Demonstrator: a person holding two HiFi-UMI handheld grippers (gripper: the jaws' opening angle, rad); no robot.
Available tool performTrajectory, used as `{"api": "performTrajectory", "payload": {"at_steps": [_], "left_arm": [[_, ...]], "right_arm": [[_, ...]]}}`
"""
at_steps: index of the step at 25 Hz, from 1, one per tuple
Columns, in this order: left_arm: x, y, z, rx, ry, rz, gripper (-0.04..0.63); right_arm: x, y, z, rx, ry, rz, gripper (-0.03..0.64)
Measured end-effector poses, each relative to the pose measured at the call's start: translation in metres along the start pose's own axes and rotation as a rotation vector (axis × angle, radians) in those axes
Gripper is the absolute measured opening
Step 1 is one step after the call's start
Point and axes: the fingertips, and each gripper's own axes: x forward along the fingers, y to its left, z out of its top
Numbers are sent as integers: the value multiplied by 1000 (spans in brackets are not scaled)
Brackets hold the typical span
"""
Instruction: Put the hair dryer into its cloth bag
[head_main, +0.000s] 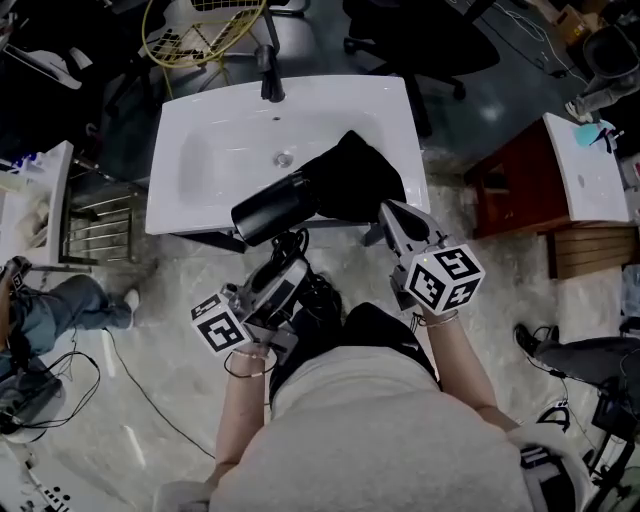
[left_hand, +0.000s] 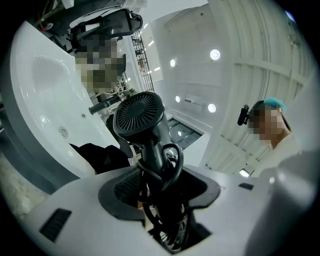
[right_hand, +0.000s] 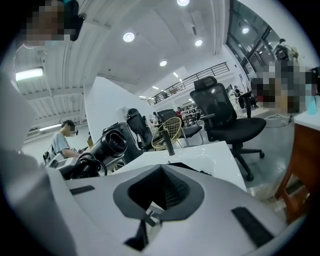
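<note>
A black hair dryer (head_main: 275, 208) hangs over the front edge of the white sink (head_main: 210, 150), barrel lying crosswise. My left gripper (head_main: 289, 247) comes up from below and is shut on its handle, with the coiled cord bunched between the jaws. In the left gripper view the dryer's grille (left_hand: 140, 117) rises above the left gripper (left_hand: 157, 185). The black cloth bag (head_main: 355, 175) lies in the sink's right part, against the dryer's right end. My right gripper (head_main: 390, 212) is shut on the bag's near edge. In the right gripper view, black cloth (right_hand: 197, 168) shows just past the right gripper (right_hand: 161, 170).
A black faucet (head_main: 268, 75) stands at the sink's back. A metal rack (head_main: 100, 225) is left of the sink; a red-brown cabinet (head_main: 520, 190) and a second basin (head_main: 585, 170) are right. Office chairs (head_main: 420, 40) stand behind. A seated person (head_main: 50, 300) and cables are at left.
</note>
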Motion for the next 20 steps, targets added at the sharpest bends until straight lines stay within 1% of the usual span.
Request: {"api": "performTrajectory", "payload": {"at_steps": [2, 4, 5, 6, 7, 9, 10, 13, 16, 20], "left_arm": [[-2, 3, -2, -9, 36, -1, 212], [-4, 7, -2, -31, 70, -6, 212], [-4, 9, -3, -43, 86, -11, 212], [-4, 10, -3, -55, 101, -17, 212], [-3, 12, -4, -67, 114, -22, 212], [-2, 17, -7, -94, 137, -28, 212], [-1, 19, -9, -107, 149, -30, 212], [4, 26, -17, -140, 183, -36, 212], [7, 33, -25, -166, 212, -27, 212], [12, 38, -38, -189, 256, -37, 212]], "right_arm": [[4, -1, 1, -48, 11, -22, -1], [9, 3, 3, -114, 22, -19, 2], [12, 5, 3, -159, 32, -9, 23], [16, 7, 2, -215, 50, -3, 64], [19, 8, 0, -283, 77, -2, 88], [26, 6, -8, -415, 142, -8, 114], [28, 4, -12, -455, 172, -6, 115], [34, -5, -20, -499, 218, 9, 151], [39, -16, -27, -564, 262, 7, 167], [44, -30, -40, -749, 345, 0, 184]]}}
